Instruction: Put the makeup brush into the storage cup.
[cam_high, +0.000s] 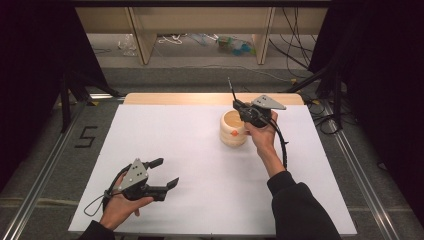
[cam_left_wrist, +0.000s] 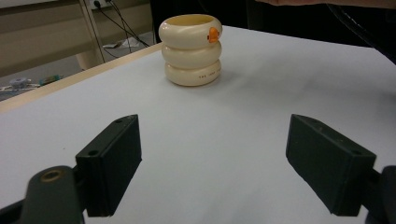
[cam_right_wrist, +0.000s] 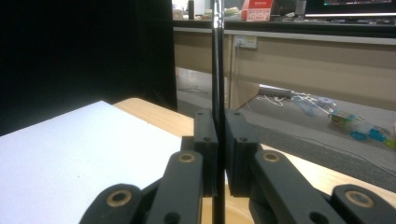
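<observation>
Resting low at the near left of the white table sheet (cam_high: 200, 165), the left gripper (cam_high: 167, 175) sits in the person's left hand (cam_high: 120, 207) with its jaws spread wide and nothing between them; in its own view the two black pads (cam_left_wrist: 112, 163) stand far apart over bare sheet. Farther right, toward the far edge, stands a cream holder built like three stacked rings (cam_high: 232, 129), open at the top, with a small orange mark on its upper ring. Just beside and above it, the right gripper (cam_high: 239, 106) is clamped tight on a thin black rod (cam_high: 231, 87), possibly a pen, which rises upright between the closed jaws
</observation>
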